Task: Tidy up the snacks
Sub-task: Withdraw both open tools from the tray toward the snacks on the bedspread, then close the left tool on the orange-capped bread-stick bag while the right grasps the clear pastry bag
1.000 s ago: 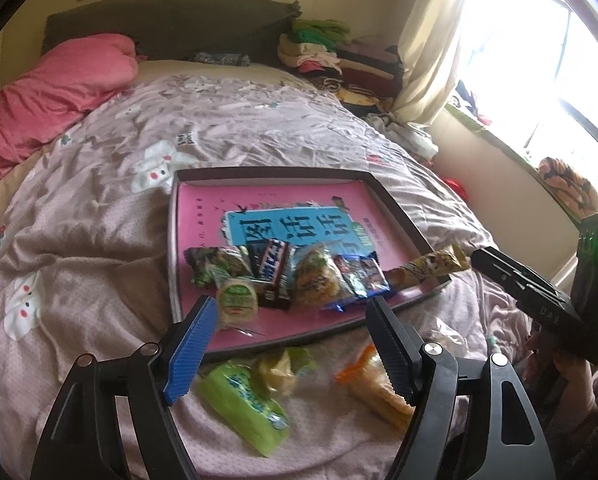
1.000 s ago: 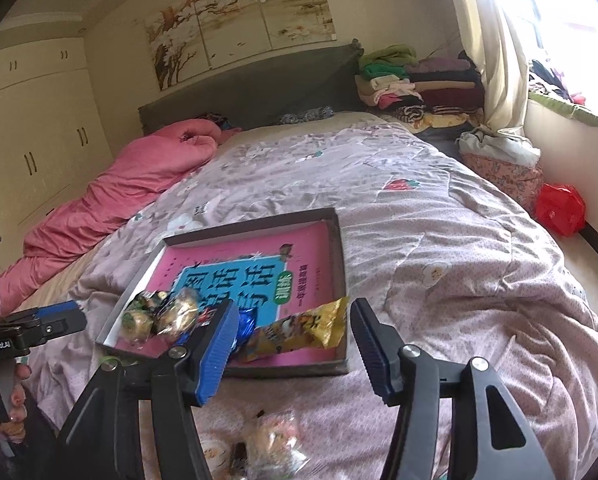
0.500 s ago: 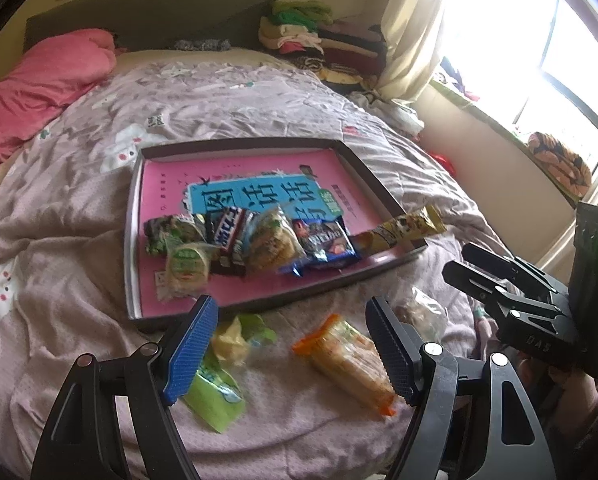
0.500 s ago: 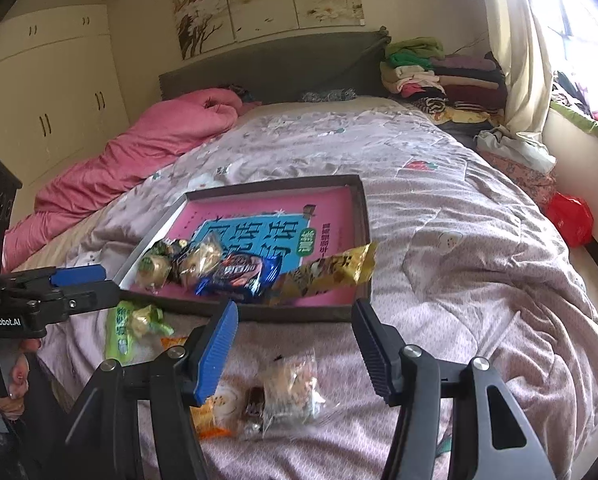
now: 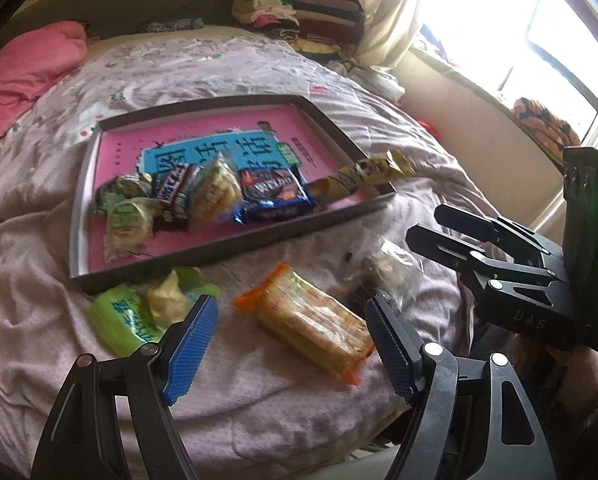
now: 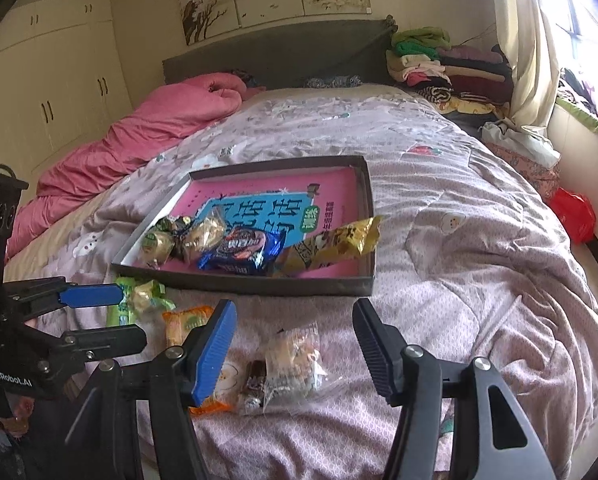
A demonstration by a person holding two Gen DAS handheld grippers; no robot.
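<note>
Left wrist: crinkly orange cracker packet (image 5: 311,324)

I'm in somebody's bedroom: big bed (image 6: 439,184) with a padded headboard (image 6: 275,56), pink duvet (image 6: 147,128), built-in wardrobes (image 6: 51,80), folded clothes (image 6: 439,64) by the curtain (image 6: 527,40).

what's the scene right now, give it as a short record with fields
setting: bed with pink patterned quilt
tray: dark-rimmed, pink liner, holding a row of wrapped snacks
in tray: blue biscuit pack; yellow snack bar lying over the rim
loose on quilt: orange cracker pack, green packet, clear-wrapped pastry
left gripper: open, empty
right gripper: open, empty
</note>
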